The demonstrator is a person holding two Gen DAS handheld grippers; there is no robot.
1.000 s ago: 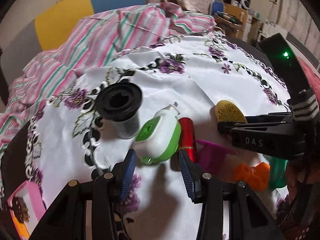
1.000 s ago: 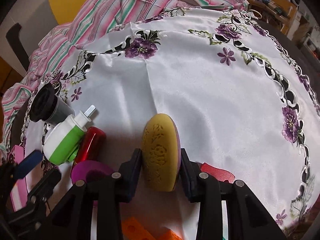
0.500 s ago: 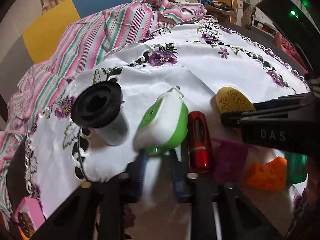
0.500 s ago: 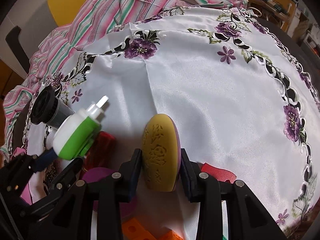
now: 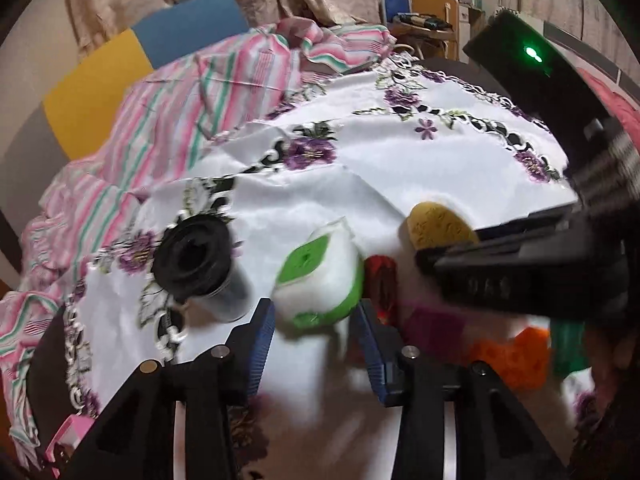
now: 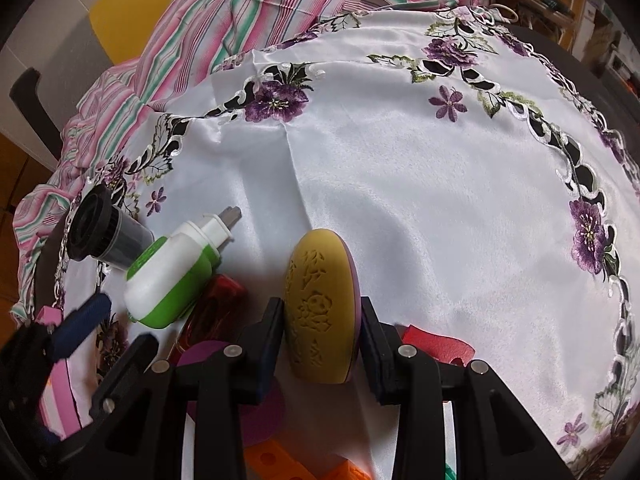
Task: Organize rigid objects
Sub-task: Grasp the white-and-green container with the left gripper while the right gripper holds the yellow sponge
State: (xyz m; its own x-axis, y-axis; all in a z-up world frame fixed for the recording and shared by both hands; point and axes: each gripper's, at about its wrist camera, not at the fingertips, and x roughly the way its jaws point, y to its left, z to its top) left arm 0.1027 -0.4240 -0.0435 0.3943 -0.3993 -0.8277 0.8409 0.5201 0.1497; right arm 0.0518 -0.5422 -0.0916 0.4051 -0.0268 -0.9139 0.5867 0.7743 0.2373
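Right wrist view: the yellow embossed disc (image 6: 318, 306) is clamped on edge between the pads of the right gripper (image 6: 320, 336), above the white embroidered tablecloth (image 6: 420, 184). The left gripper (image 5: 316, 332) is seen opening; the green-and-white bottle (image 5: 320, 280) lies between its fingers, beside the black-capped jar (image 5: 200, 264).
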